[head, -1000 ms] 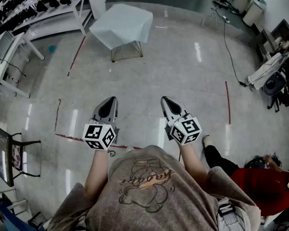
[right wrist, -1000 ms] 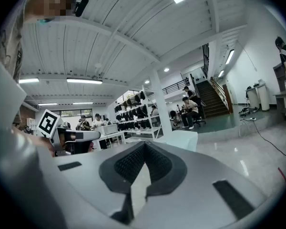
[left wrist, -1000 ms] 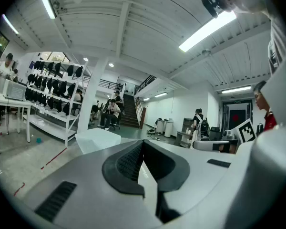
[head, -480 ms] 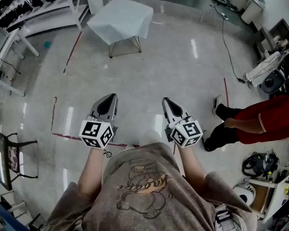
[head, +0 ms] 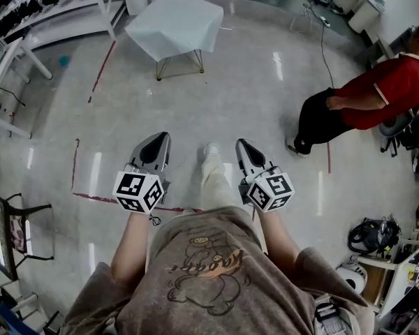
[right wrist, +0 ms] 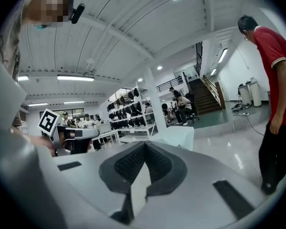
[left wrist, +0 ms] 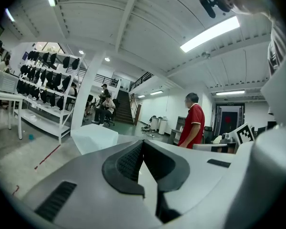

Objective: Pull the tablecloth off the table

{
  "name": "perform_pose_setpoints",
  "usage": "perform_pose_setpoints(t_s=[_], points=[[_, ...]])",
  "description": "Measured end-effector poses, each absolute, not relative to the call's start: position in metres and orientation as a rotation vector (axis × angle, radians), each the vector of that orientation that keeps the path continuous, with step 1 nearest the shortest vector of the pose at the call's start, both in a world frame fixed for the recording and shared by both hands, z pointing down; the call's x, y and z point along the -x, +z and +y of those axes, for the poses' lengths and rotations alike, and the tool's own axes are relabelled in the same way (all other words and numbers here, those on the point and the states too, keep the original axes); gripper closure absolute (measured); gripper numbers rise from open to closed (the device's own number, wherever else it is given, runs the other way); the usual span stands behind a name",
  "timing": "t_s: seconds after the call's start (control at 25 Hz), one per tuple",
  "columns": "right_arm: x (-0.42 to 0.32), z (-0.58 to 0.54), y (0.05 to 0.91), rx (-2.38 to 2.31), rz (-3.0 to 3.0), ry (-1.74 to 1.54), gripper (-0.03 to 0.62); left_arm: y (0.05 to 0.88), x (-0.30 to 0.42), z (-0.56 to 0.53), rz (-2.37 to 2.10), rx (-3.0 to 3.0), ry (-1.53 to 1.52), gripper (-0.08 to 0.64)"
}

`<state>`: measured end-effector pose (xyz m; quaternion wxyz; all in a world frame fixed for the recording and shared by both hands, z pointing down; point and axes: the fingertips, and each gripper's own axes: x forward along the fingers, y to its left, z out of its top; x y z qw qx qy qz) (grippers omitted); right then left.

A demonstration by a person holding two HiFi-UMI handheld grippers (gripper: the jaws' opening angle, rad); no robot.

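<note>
Since tablecloth (head: pixel 174 26) on desk (head: pixel 160 70) is judged light, soft, limp, hanging corner is to be pinched; left tongs (head: pixel 159 139), right tongs (head: pixel 241 145) closed together, empty, well apart.

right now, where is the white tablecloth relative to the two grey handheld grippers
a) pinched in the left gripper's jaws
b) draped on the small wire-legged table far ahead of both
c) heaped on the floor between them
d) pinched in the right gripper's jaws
b: in the head view the white tablecloth drapes the small table well across the floor, while the left gripper and right gripper are shut on nothing.
</note>
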<state>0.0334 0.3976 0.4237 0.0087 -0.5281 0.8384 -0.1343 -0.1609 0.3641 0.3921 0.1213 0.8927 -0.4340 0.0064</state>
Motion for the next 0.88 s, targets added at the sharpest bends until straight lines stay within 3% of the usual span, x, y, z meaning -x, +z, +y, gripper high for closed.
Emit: perform_pose_setpoints(t_s=[0.36, 0.88], points=[[-0.023, 0.313, 0.447, 1.602, 2.645, -0.475, 0.586, 0.415, 0.165, 0.288, -1.288, -2.563, 0.027, 0.541], [-0.068, 0.105, 0.439, 1.458, 2.685, -0.536, 0.586, 0.405, 0.115, 0.102, -1.356, -2.475, 0.018, 0.541]])
